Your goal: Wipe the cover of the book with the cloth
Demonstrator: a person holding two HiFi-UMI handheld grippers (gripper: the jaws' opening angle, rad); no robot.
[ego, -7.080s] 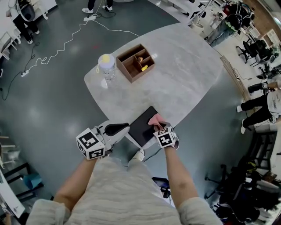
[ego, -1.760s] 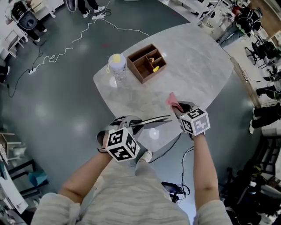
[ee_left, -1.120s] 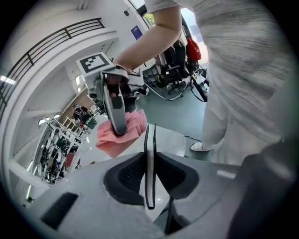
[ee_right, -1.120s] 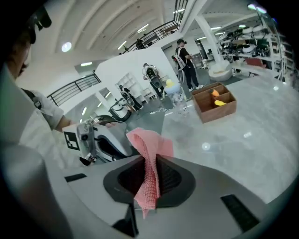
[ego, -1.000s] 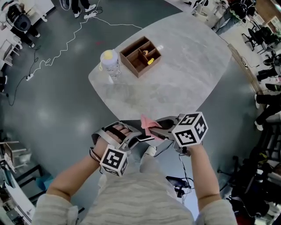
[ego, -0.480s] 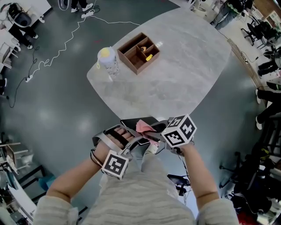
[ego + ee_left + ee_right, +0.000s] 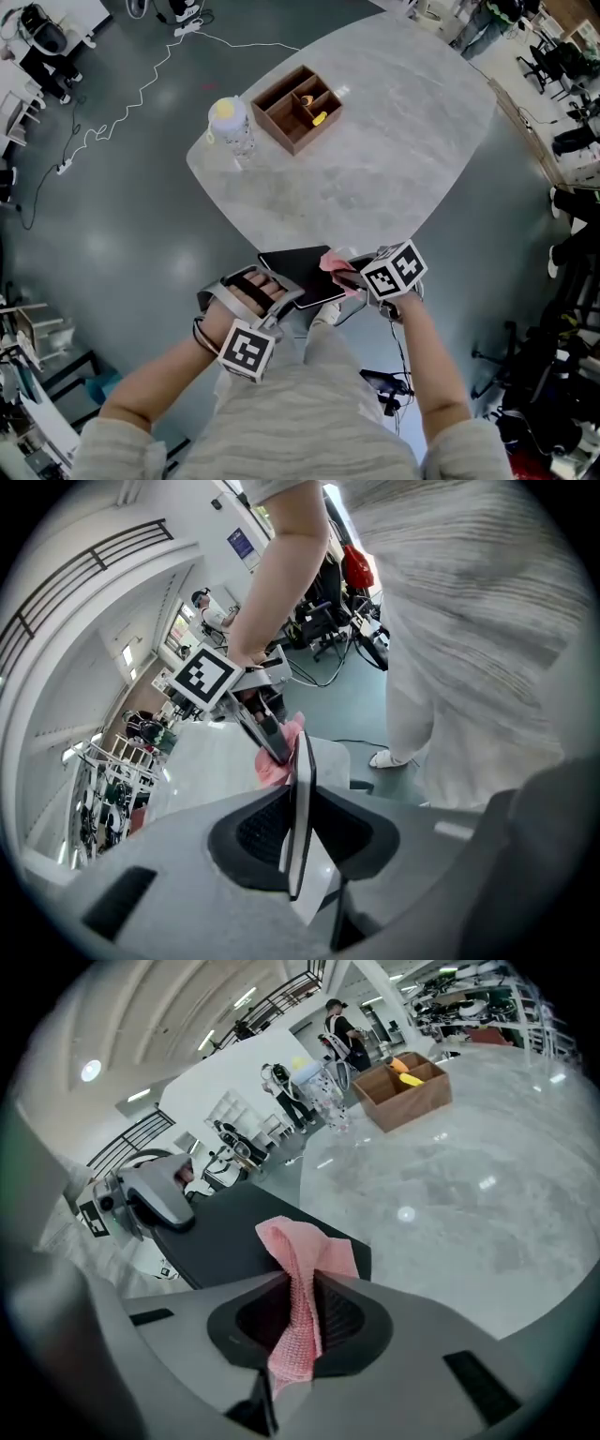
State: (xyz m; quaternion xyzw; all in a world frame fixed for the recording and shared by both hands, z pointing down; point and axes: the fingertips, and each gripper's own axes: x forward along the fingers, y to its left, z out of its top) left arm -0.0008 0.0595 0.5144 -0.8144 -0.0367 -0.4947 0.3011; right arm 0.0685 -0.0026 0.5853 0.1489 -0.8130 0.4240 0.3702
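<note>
A thin black book (image 7: pixel 295 272) hangs just off the table's near edge, its cover facing up. My left gripper (image 7: pixel 279 298) is shut on the book's near edge; in the left gripper view the book (image 7: pixel 302 799) stands edge-on between the jaws of my left gripper (image 7: pixel 298 794). My right gripper (image 7: pixel 351 276) is shut on a pink cloth (image 7: pixel 335 267) that rests on the right part of the cover. In the right gripper view the cloth (image 7: pixel 302 1279) rises from my right gripper (image 7: pixel 302 1288) onto the black book (image 7: pixel 230 1232).
On the grey marble table (image 7: pixel 394 159), at its far side, stand a wooden compartment box (image 7: pixel 298 106) with yellow items and a clear bottle with a yellow cap (image 7: pixel 230 127). A white cable (image 7: pixel 122 98) lies on the floor. Chairs and people stand at the right.
The book has turned from nearly edge-on to cover up. My right gripper has drawn the cloth across the cover, first left, then back to its right part.
</note>
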